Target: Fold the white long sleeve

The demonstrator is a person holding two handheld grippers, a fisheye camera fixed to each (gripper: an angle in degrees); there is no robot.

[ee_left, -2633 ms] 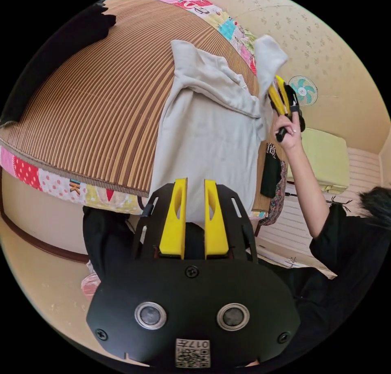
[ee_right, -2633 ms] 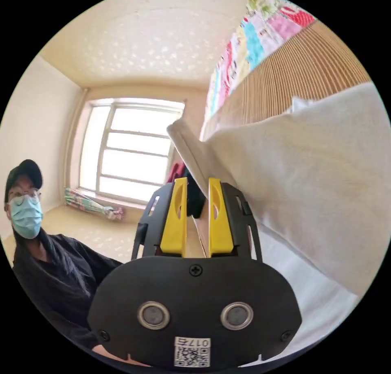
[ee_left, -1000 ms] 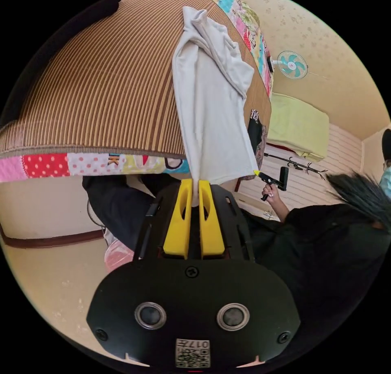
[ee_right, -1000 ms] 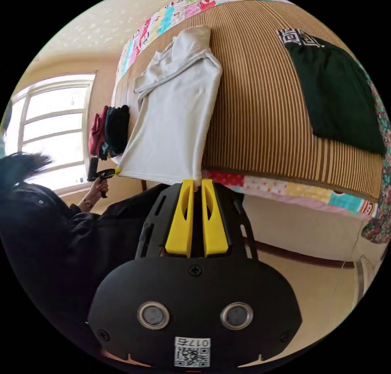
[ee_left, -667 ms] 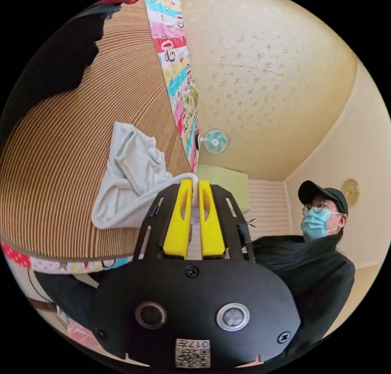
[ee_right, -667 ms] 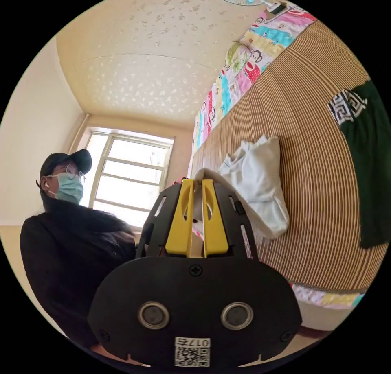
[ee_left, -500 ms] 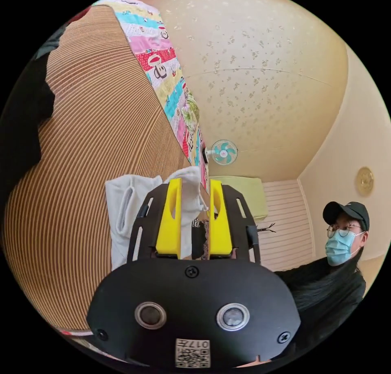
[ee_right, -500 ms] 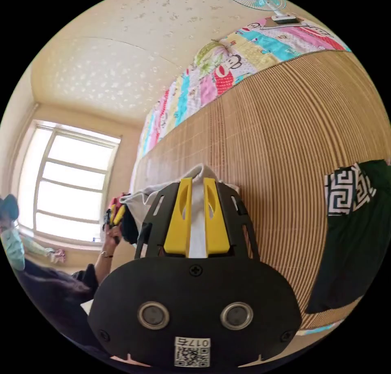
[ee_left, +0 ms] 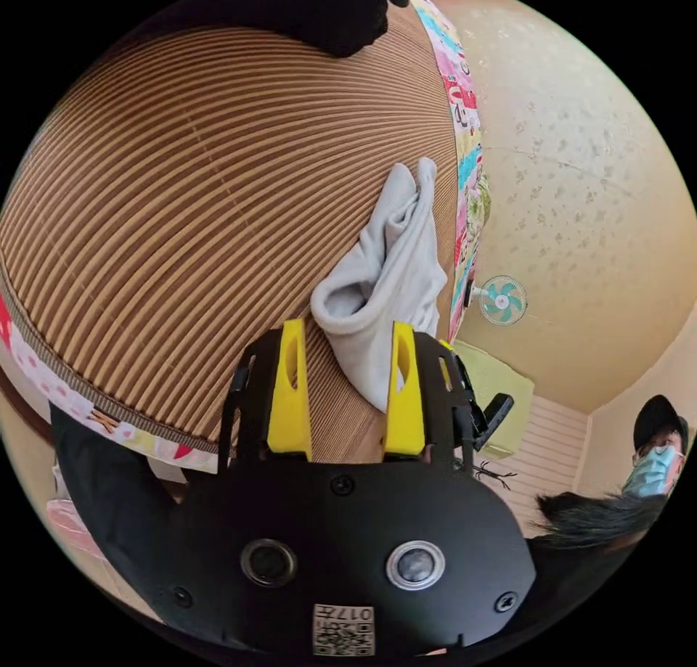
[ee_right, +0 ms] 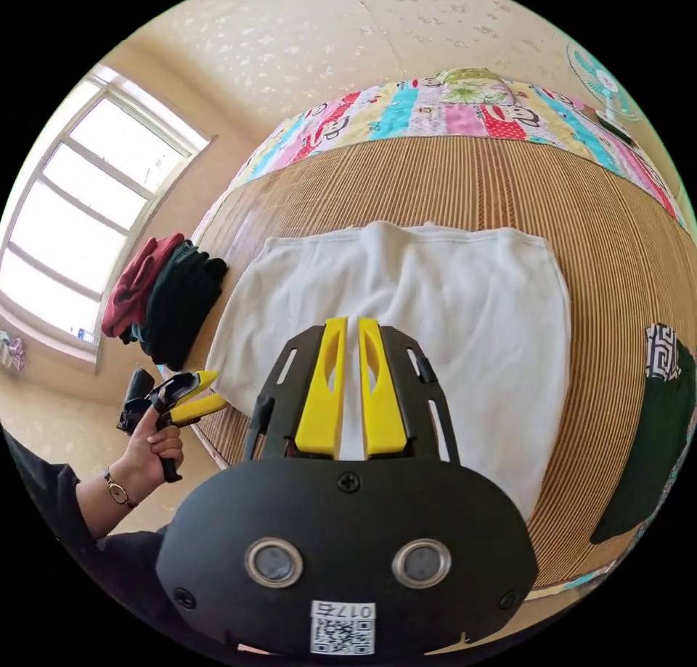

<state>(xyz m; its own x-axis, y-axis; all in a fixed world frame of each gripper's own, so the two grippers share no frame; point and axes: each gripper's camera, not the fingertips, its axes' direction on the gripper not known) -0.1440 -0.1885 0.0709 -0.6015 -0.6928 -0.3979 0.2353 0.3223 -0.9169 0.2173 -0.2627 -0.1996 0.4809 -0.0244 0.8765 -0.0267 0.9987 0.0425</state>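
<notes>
White long sleeve: It lies folded on the striped mat, a wide flat block with soft edges. In the left gripper view it looks like a bunched grey-white roll near the mat's far edge.
Right gripper: Its two yellow jaws sit almost closed, with a thin gap between them. They are over the near side of the shirt. It is hard to tell if they pinch the cloth.
Left gripper: Its yellow jaws are wide apart and hold nothing. The end of the shirt shows between them. In the right gripper view a hand holds this gripper just beside the shirt's corner, jaws open.
Striped mat: Brown and tan stripes. It covers the top of the bed.
Patchwork quilt: Bright squares of pink, blue and green. It sticks out from under the mat at the edges.
Pile of clothes: Red and dark folded things, stacked on the mat beside the shirt, near the window.
Dark garment: It lies on the mat on the other side, apart from the shirt.
Window: Big and bright.
Fan: Small and teal, on the cream wall.
Person: In a dark top, beside the bed.
</notes>
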